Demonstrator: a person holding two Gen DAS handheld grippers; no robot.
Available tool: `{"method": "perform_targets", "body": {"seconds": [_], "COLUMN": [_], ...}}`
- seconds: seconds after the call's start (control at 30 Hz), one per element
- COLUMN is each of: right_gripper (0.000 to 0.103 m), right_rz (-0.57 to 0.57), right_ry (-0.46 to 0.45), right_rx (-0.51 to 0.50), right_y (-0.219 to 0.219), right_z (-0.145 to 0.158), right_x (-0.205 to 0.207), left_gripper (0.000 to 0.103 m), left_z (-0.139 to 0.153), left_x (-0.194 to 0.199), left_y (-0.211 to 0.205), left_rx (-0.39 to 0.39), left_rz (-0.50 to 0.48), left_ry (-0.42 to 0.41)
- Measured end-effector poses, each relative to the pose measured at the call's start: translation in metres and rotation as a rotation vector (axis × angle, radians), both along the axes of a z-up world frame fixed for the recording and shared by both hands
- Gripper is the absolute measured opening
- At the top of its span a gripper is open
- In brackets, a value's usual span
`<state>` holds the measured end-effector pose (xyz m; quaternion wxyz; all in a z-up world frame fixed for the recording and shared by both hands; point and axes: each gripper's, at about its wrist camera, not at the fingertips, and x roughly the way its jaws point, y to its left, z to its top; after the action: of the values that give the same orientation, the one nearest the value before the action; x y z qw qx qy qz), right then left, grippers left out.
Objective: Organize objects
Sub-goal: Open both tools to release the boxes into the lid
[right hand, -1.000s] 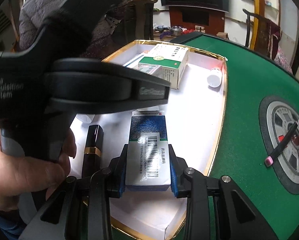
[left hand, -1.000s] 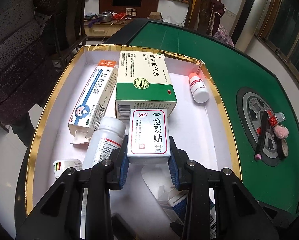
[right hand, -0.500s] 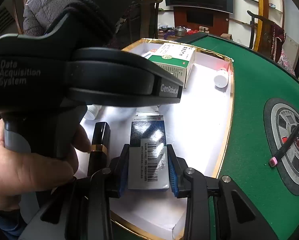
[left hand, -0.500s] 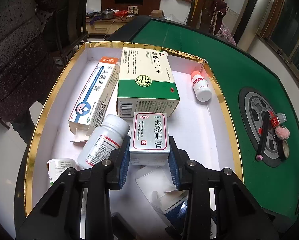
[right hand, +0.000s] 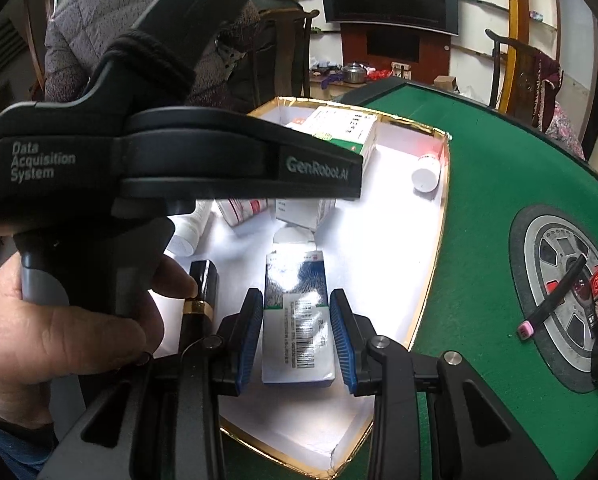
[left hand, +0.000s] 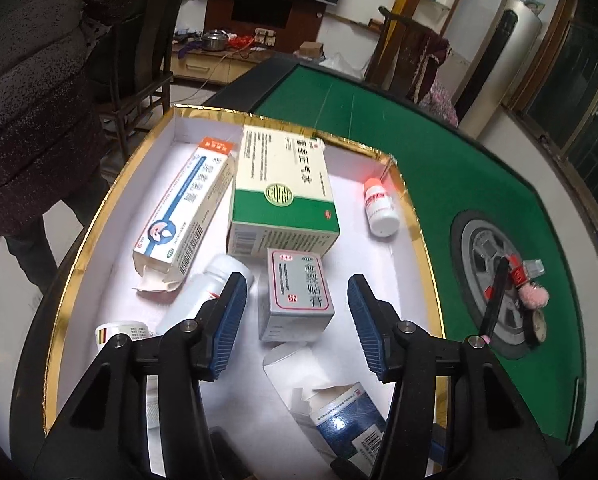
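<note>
A gold-rimmed white tray (left hand: 111, 196) sits on the green table. My left gripper (left hand: 295, 316) is open, its pads (left hand: 229, 320) apart on either side of a small grey-and-white medicine box (left hand: 299, 294) that lies in the tray. My right gripper (right hand: 297, 332) has its pads (right hand: 341, 336) against the sides of a blue-and-white box (right hand: 297, 320) with an open flap, near the tray's near edge; that box also shows in the left wrist view (left hand: 347, 428). The left gripper's body (right hand: 179, 160) blocks much of the right wrist view.
In the tray lie a green-and-white box (left hand: 283, 196), a long white tube carton (left hand: 187, 208), white bottles (left hand: 207, 300) (left hand: 379, 208) and a black lipstick (right hand: 201, 300). On the green felt (left hand: 459, 168), a round hub (left hand: 495, 280) holds a black pen, tape and trinkets.
My left gripper opened and let go of the grey-and-white box, which now lies in the tray by the green box. The right gripper lowered its box slightly.
</note>
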<state>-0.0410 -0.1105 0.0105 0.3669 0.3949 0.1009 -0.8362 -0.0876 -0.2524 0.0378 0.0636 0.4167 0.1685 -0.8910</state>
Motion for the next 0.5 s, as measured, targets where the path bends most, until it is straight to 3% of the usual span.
{"method": "perform_targets", "body": {"seconds": [0.3, 0.5], "right_gripper": [0.038, 0.038], "right_rz": [-0.013, -0.04], "right_ry": [0.013, 0.01], "right_rx": [-0.026, -0.082], "right_y": [0.006, 0.036], "right_z": [0.009, 0.022], "right_x": [-0.007, -0.008], "left_gripper": [0.053, 0.053], "left_z": [0.005, 0.01], "left_x": [0.003, 0.006], "left_y": [-0.006, -0.004], "left_rx": [0.037, 0.052], "left_rz": [0.015, 0.001], "left_ry": [0.045, 0.087]}}
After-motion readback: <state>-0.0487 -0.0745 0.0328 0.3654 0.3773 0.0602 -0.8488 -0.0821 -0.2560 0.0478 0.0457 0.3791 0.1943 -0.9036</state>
